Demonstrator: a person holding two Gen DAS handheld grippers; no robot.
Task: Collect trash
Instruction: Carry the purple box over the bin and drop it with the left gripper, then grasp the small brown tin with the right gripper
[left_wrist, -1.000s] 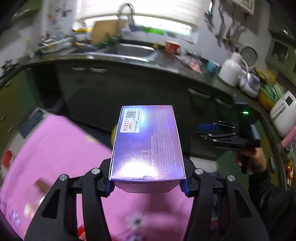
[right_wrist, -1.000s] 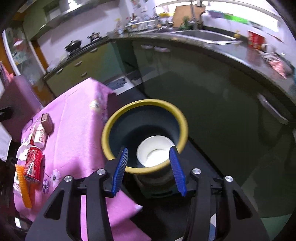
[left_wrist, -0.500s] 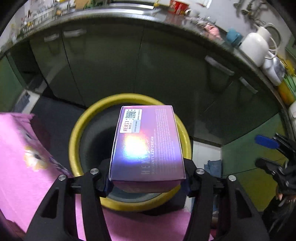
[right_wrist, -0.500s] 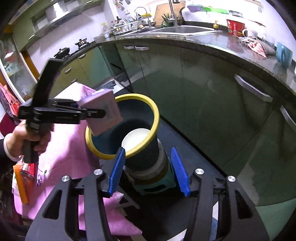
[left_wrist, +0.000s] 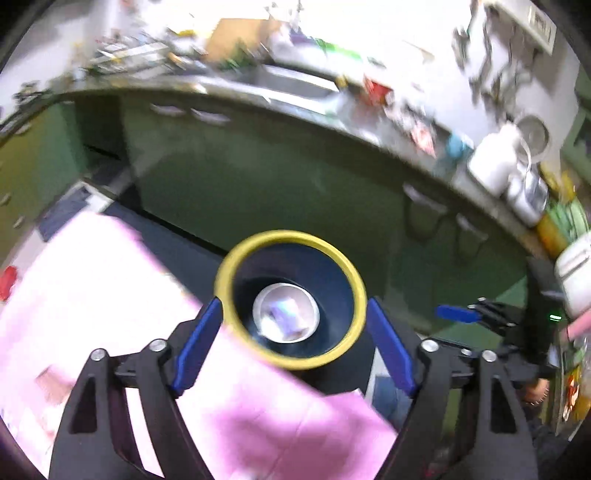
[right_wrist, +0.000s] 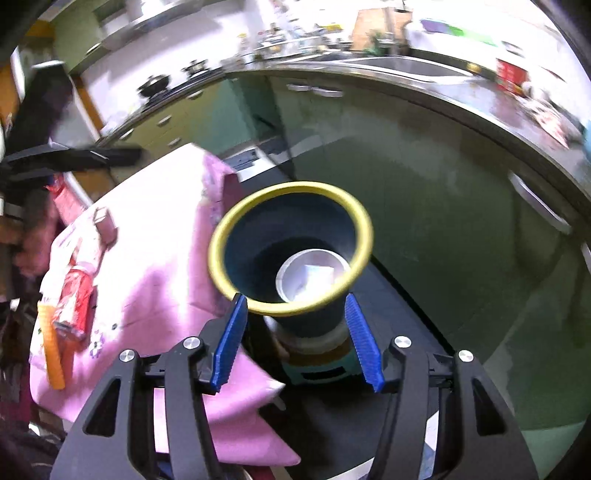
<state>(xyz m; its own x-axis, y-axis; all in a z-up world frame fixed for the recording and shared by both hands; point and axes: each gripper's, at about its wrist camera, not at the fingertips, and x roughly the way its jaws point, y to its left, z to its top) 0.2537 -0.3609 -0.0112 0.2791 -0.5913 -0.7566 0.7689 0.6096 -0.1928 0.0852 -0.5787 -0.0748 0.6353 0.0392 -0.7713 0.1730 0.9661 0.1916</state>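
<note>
Now my left gripper (left_wrist: 291, 349) has just been opening and stands released, nothing between its jaws; the purple box (left_wrist: 284, 318) lies at the bottom of the yellow-rimmed bin (left_wrist: 343, 266) off the tabletop's edge. My right gripper (right_wrist: 295, 341) is spread and empty too. Dropping is done, I judge; next calls for swinging back to the red can (right_wrist: 74, 299) near the pink tablecloth's (right_wrist: 155, 236) left edge.

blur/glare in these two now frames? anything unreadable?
Left wrist view: heavy motion smear across the countertop, window blown out; the box in the bin is only a soft purple patch. Right wrist view: milder blur, bin rim smeared, tablecloth overexposed.
</note>
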